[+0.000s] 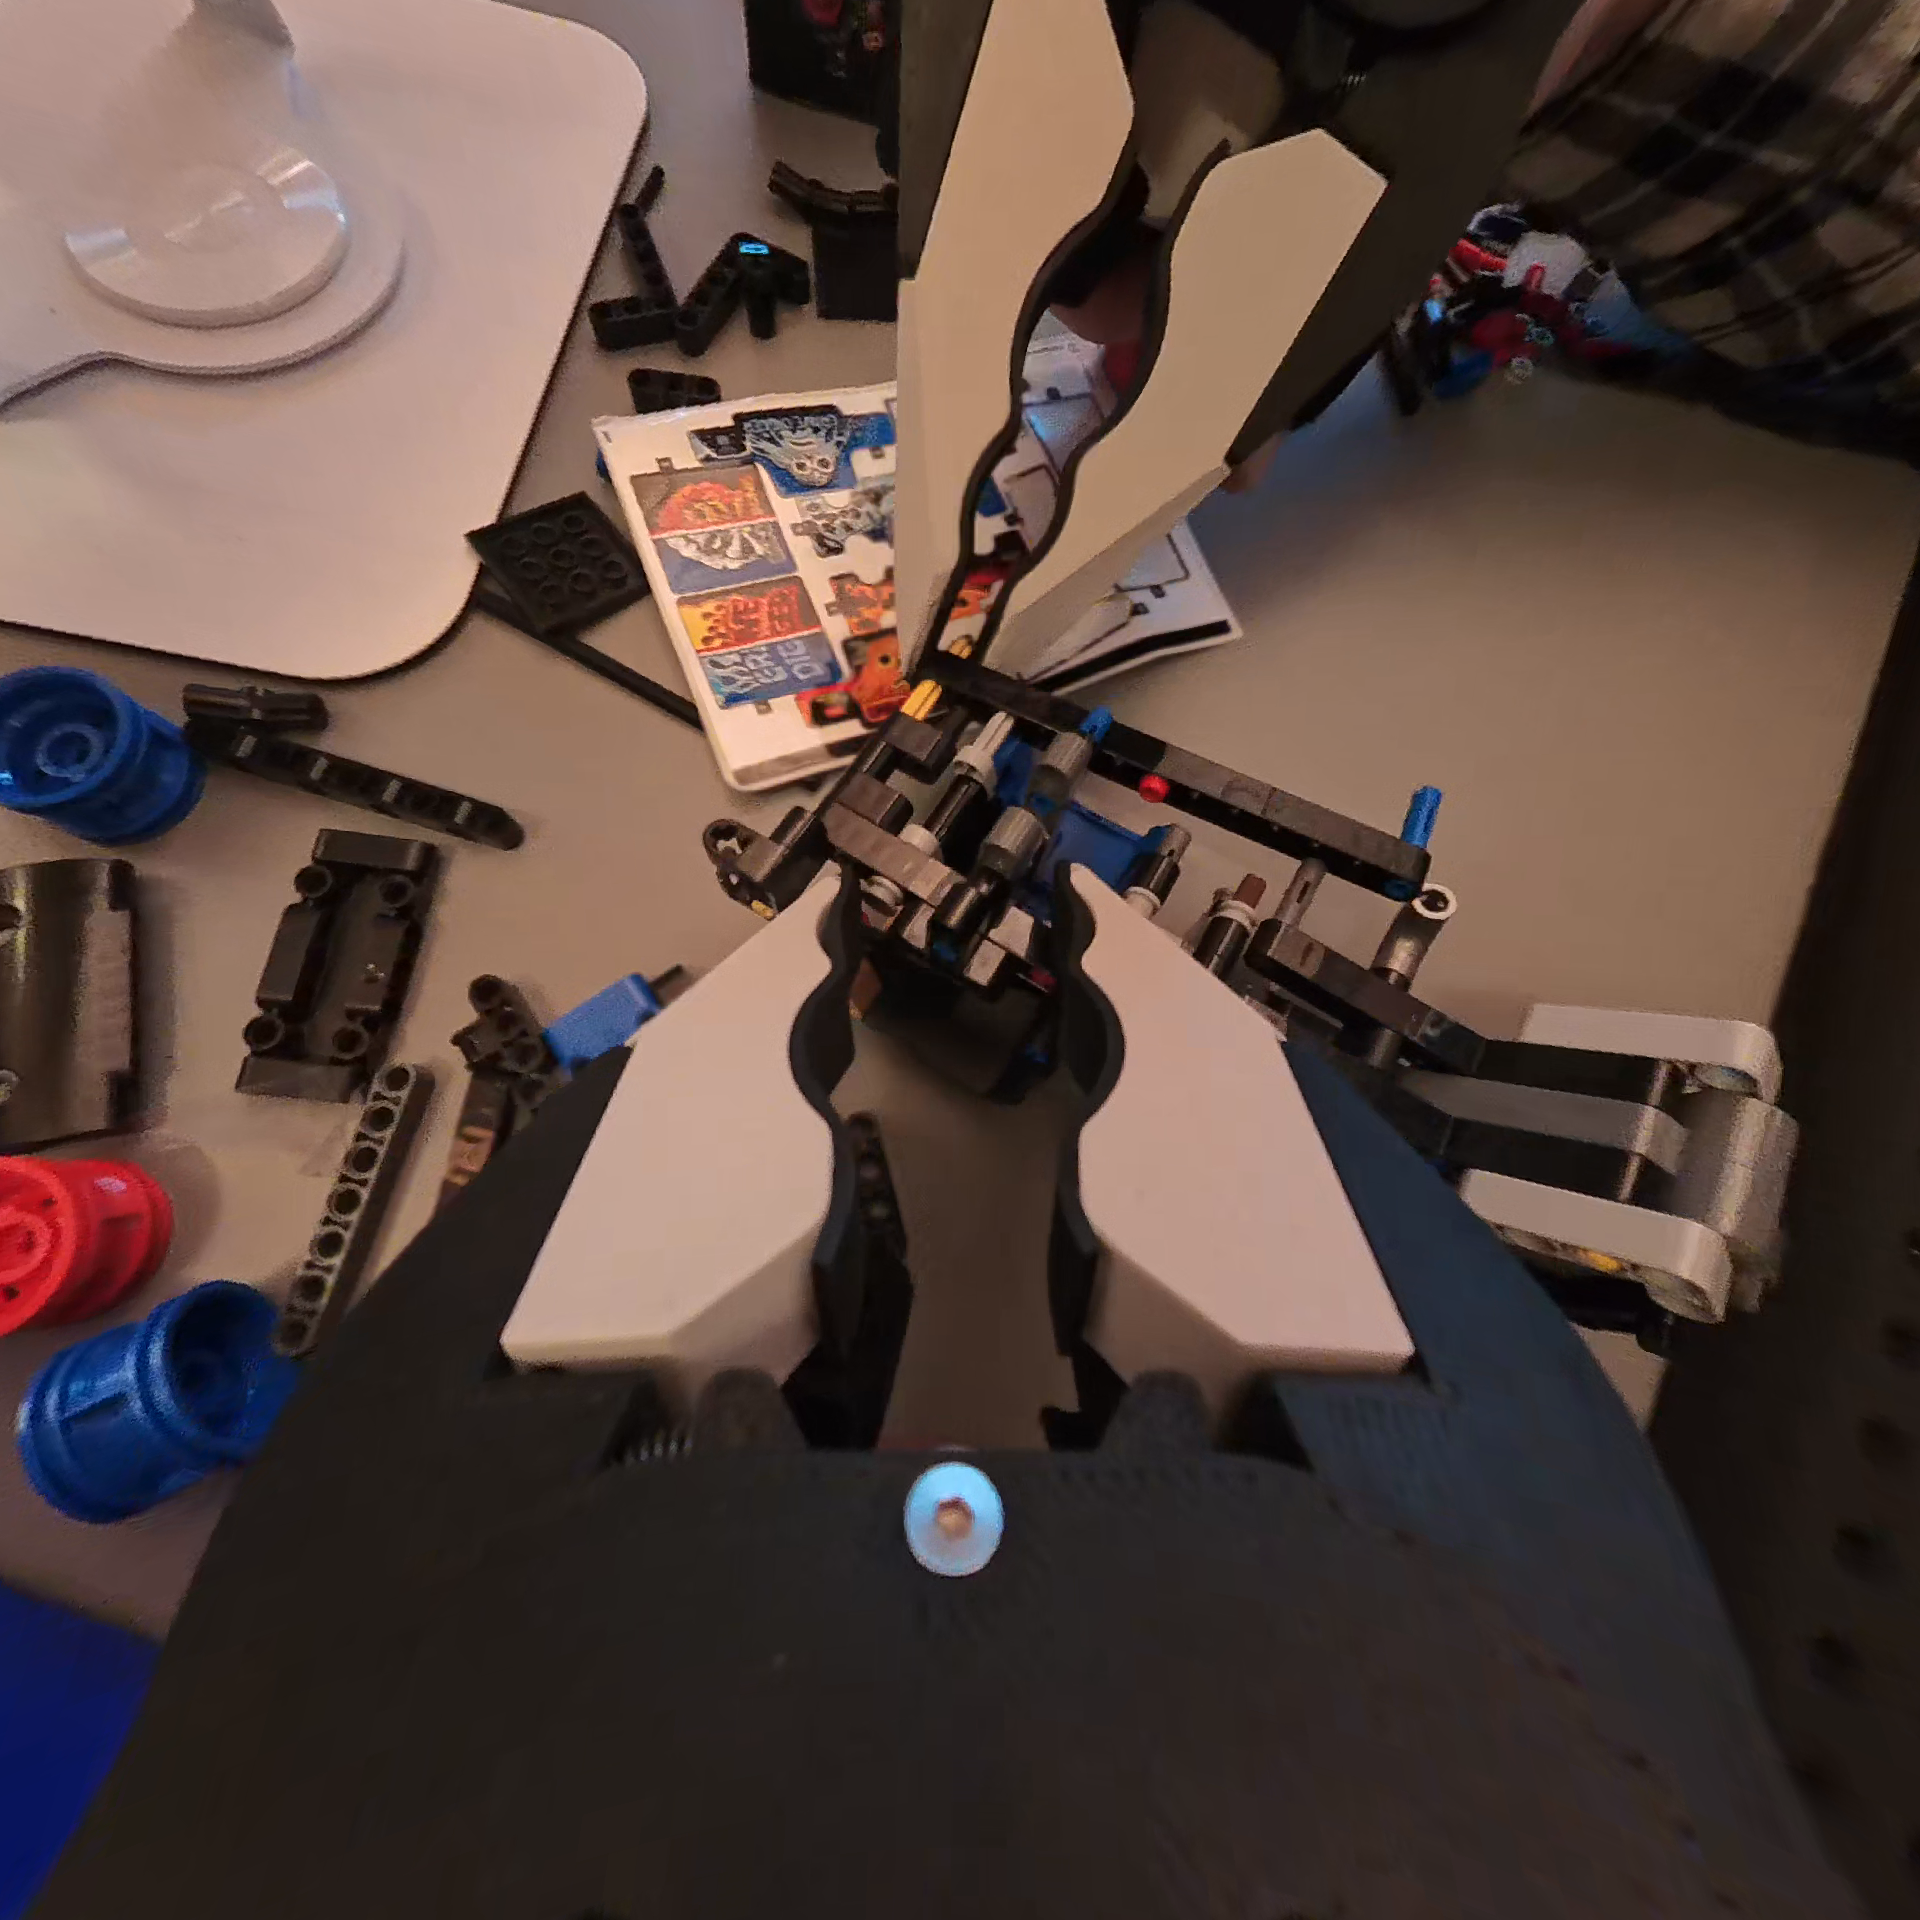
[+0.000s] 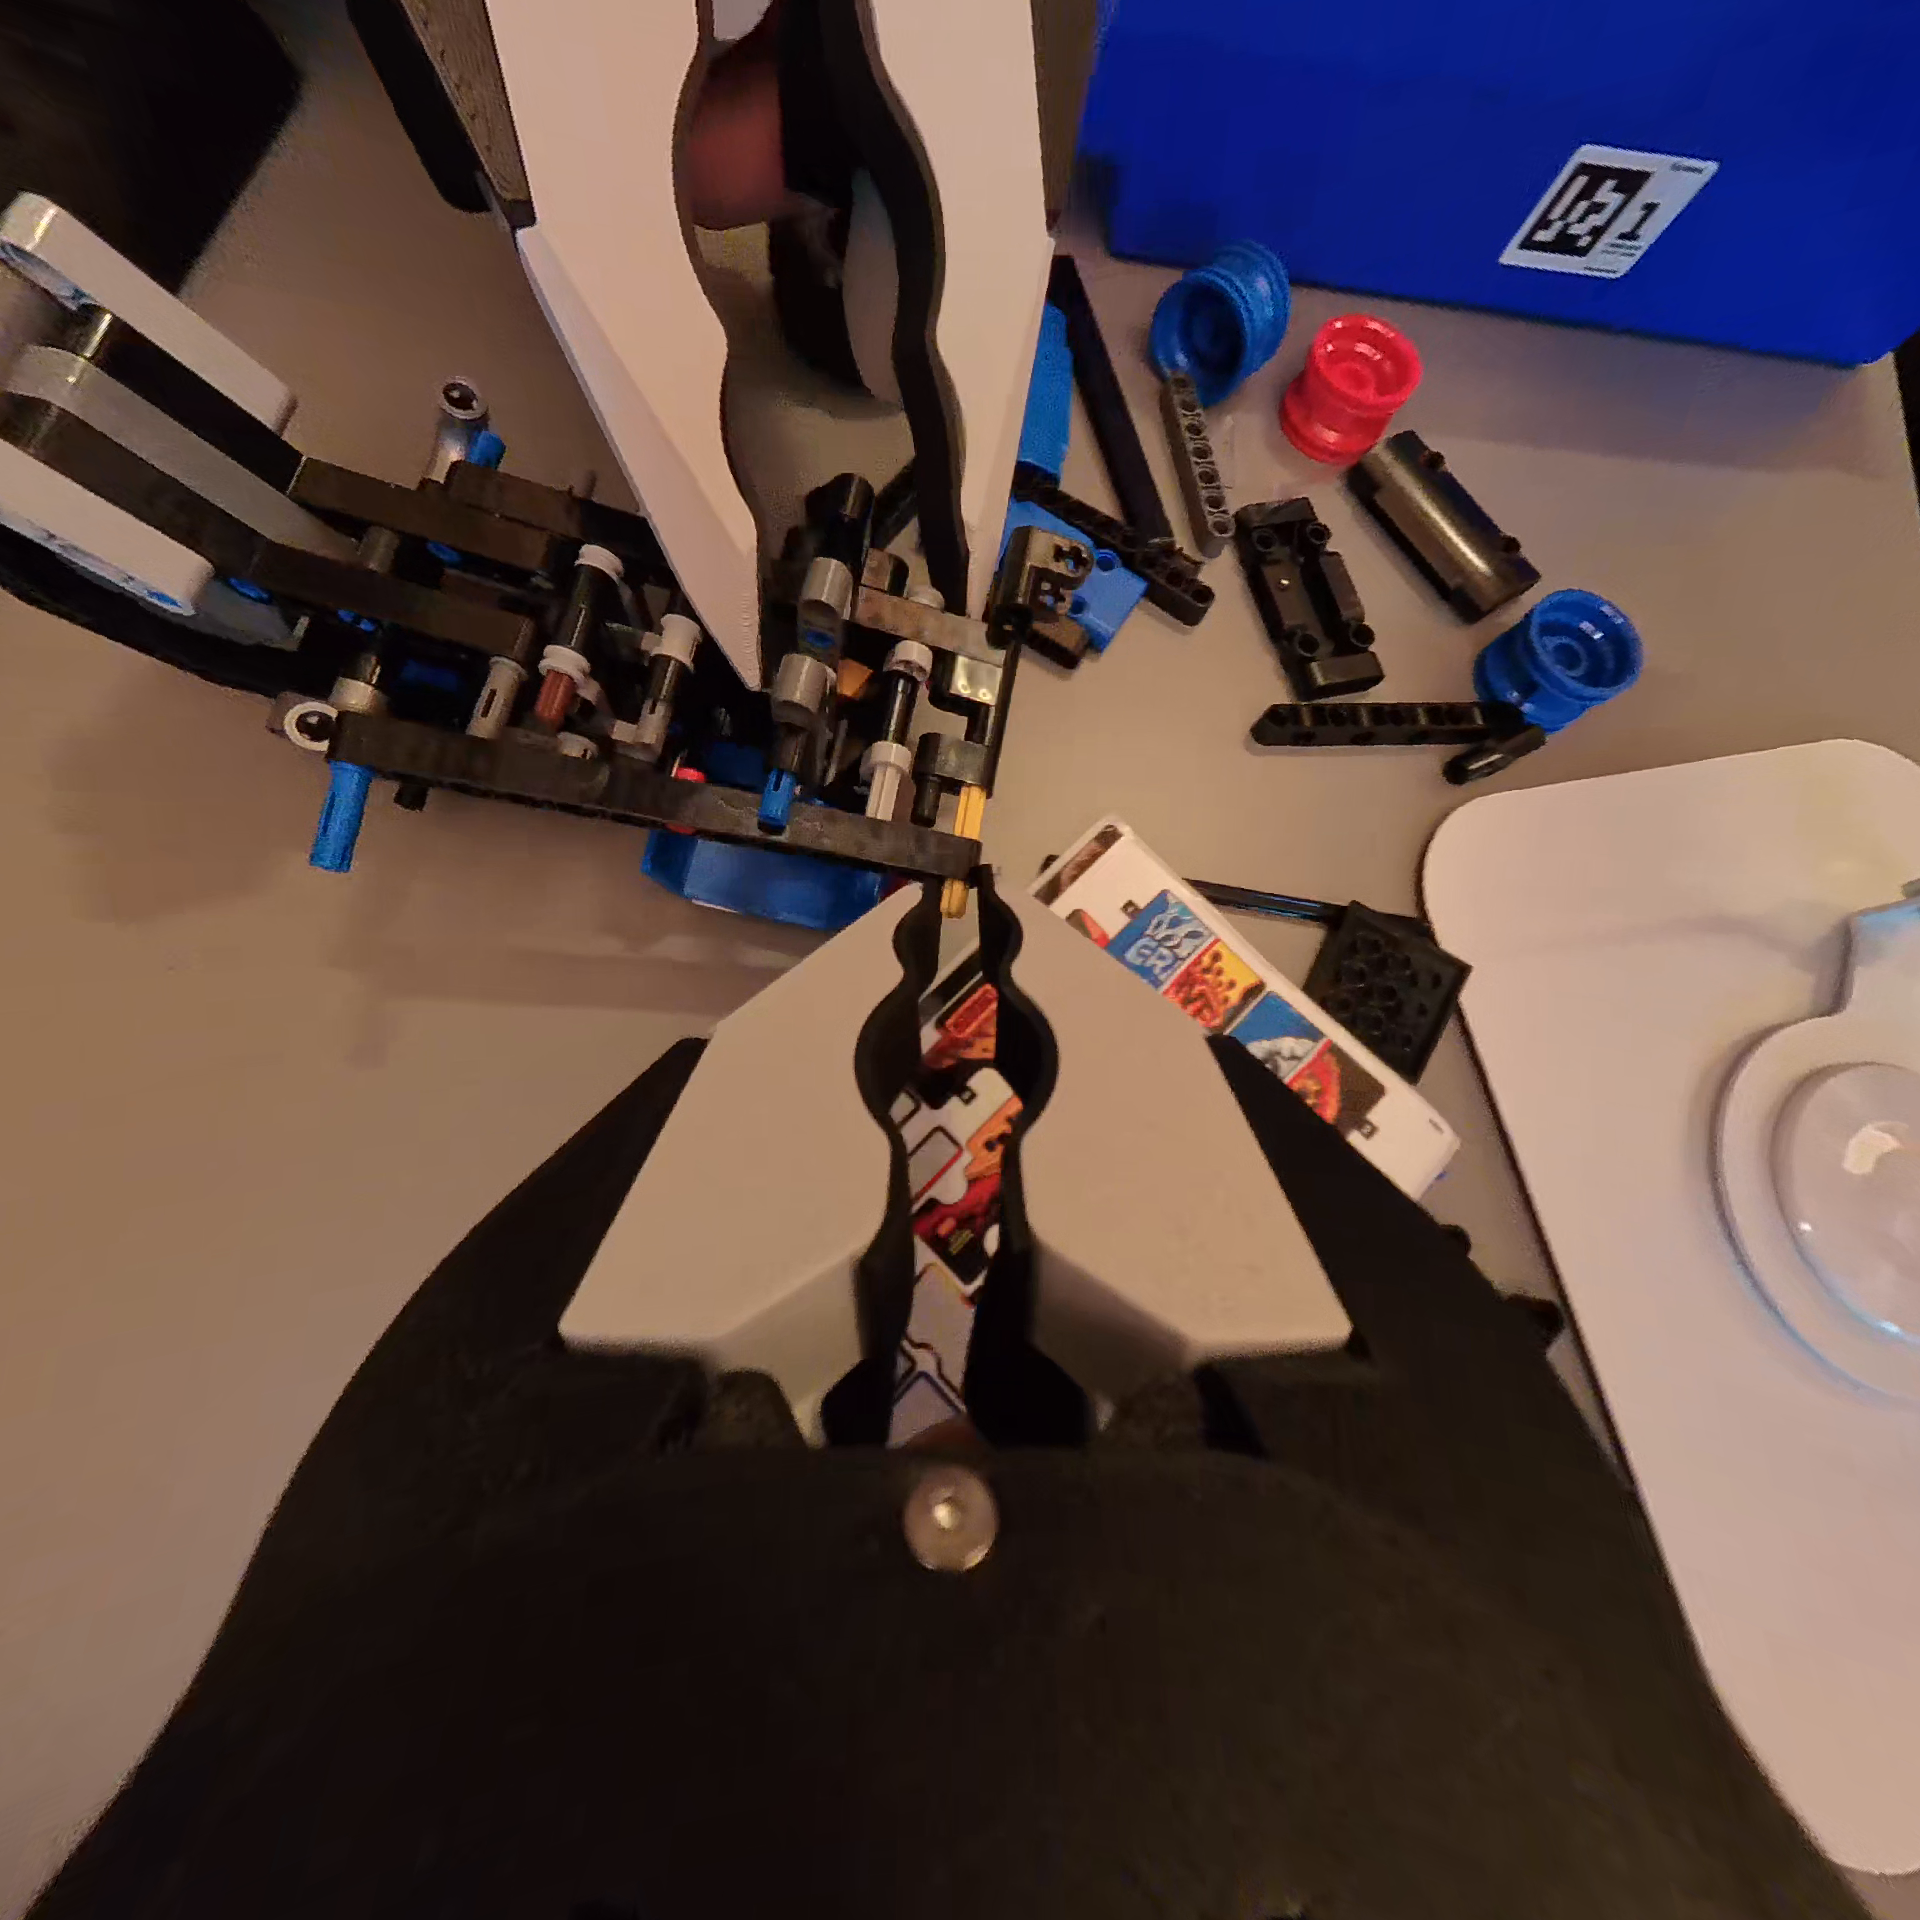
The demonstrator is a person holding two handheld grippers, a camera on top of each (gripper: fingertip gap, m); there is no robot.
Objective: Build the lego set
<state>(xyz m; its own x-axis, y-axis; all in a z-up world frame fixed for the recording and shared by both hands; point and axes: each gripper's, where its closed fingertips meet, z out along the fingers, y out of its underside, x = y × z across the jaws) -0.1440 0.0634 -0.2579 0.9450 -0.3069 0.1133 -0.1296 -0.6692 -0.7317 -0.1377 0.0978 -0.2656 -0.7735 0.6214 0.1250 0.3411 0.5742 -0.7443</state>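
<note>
Left gripper [image 1: 951, 914] fingers clamp chassis [image 1: 1039, 831]; right gripper [image 2: 961, 894] pinches yellow pin [image 2: 961, 852]; two blue wheels [image 2: 1221, 317].

The partly built black-and-blue lego frame [image 1: 1049, 831] lies at centre on the grey surface [image 1: 1507, 644]. The printed paper sticker sheet [image 1: 748, 582] lies at 11 o'clock. Loose round plastic wheel hubs [image 1: 94, 753] lie at 9 o'clock.

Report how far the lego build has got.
Done: a black-beamed chassis with blue pins and grey-white rear arms is assembled. In hand: the left hand-held gripper clamps the chassis front, while the right hand-held gripper pinches a small yellow pin at the long beam's end. Left: two blue wheel hubs, a red hub and loose black beams lie unused.
</note>
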